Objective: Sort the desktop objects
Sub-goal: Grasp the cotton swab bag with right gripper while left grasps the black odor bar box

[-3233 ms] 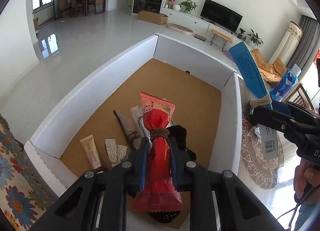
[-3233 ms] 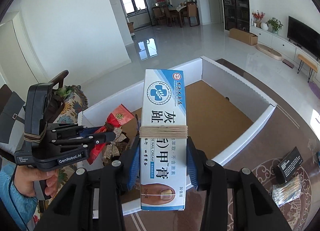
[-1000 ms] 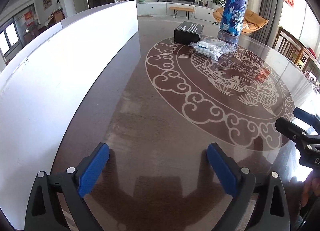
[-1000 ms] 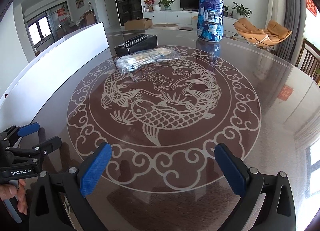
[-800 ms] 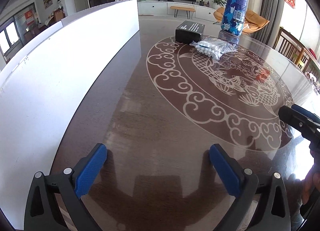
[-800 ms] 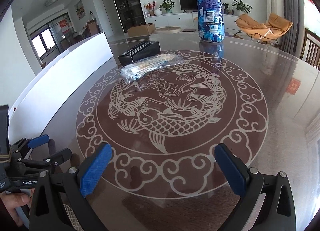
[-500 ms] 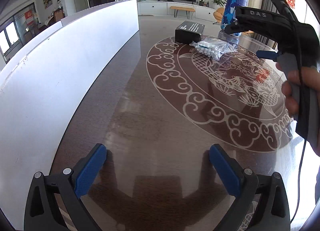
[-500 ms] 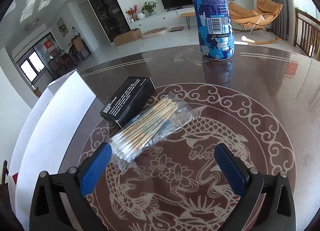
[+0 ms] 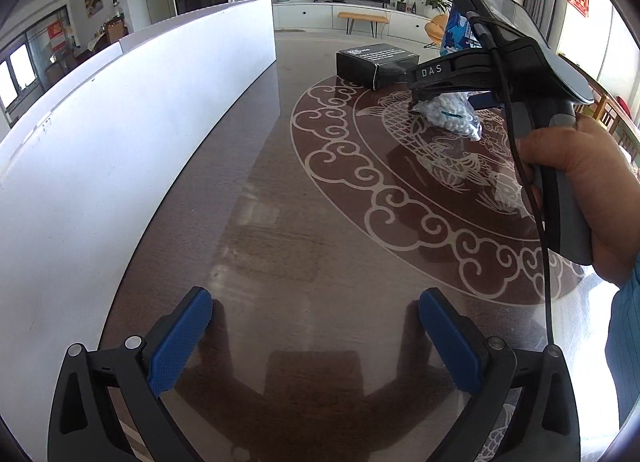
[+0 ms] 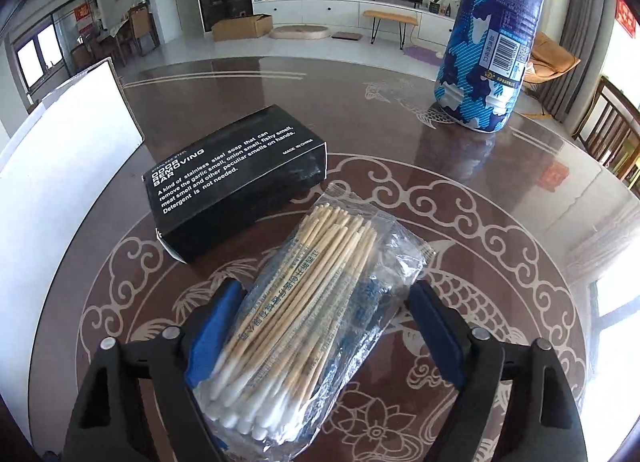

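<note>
A clear bag of cotton swabs [image 10: 316, 310] lies on the patterned table between the open blue pads of my right gripper [image 10: 324, 326]. The jaws stand either side of the bag, not closed on it. A black soap box [image 10: 236, 185] lies just beyond it. In the left wrist view my left gripper [image 9: 316, 338] is open and empty, low over bare table, and my right gripper [image 9: 448, 97] is over the swab bag [image 9: 452, 115] near the black box [image 9: 376, 63].
The white wall of the sorting box [image 9: 120, 121] runs along the left. A tall blue patterned bottle [image 10: 492, 37] stands at the far right of the table. The hand holding the right gripper [image 9: 576, 197] fills the right side of the left wrist view.
Both grippers released their items into the box and came out open. The right gripper has since moved forward to the cotton swab bag, which now lies between its pads. The left gripper stayed put.
</note>
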`<state>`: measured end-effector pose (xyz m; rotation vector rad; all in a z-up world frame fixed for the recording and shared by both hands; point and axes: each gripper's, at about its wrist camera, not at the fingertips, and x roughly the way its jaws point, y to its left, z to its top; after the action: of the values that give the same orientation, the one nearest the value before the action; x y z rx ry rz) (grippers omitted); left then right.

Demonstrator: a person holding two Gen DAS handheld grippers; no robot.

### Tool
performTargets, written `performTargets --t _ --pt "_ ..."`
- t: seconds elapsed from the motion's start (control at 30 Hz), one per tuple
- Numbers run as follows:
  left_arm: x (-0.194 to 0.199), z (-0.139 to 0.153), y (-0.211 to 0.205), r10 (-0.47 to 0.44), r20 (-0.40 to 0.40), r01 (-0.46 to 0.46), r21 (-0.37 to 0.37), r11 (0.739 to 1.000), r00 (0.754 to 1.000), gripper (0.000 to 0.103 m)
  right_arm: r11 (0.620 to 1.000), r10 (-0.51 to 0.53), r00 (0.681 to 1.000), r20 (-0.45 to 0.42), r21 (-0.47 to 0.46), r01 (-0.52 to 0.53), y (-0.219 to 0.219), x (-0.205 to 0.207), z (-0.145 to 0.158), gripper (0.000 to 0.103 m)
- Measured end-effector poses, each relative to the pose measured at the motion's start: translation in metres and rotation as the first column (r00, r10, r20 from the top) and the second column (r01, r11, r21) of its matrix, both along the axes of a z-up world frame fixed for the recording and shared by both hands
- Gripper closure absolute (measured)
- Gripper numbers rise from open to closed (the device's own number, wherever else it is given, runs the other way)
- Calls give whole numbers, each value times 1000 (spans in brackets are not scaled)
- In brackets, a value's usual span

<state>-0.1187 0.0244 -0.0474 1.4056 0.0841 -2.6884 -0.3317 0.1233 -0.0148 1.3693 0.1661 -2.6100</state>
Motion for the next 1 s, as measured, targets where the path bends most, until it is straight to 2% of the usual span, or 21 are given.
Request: performTargets --t 0.03,0.07,0.23,0.4,0.5,0.67,0.77,0.9,1.0 --pt "0 0 0 0 0 0 0 1000 1000 0 1000 -3 1000 -6 0 3 4 4 2 52" --pt "0 -1 1 -1 0 1 1 1000 1000 0 1000 -1 1000 -8 0 1 8 7 3 61" --pt "0 -1 2 -2 -1 2 1 1000 1000 0 999 32 999 -6 -3 -32 45 37 3 61" --pt "0 -1 2 -1 -1 1 2 1000 1000 0 1000 17 1000 -21 -3 -17 108 92 5 60" --pt "1 -1 2 -2 -1 2 1 1000 1000 0 1000 12 999 -37 -7 -12 142 126 7 56" --pt "6 -2 3 -17 2 17 1 1000 1000 0 999 26 998 -64 -26 -28 169 162 7 54" --pt "-11 -2 5 -116 12 116 2 993 993 0 998 33 997 -63 -50 -36 173 168 7 53" --pt "-66 -1 8 -318 55 318 8 948 947 0 998 33 998 -62 -59 -36 173 171 7 53" --pt "-121 -1 9 -377 86 377 12 926 922 0 998 34 997 -63 -50 -37 171 170 6 53"
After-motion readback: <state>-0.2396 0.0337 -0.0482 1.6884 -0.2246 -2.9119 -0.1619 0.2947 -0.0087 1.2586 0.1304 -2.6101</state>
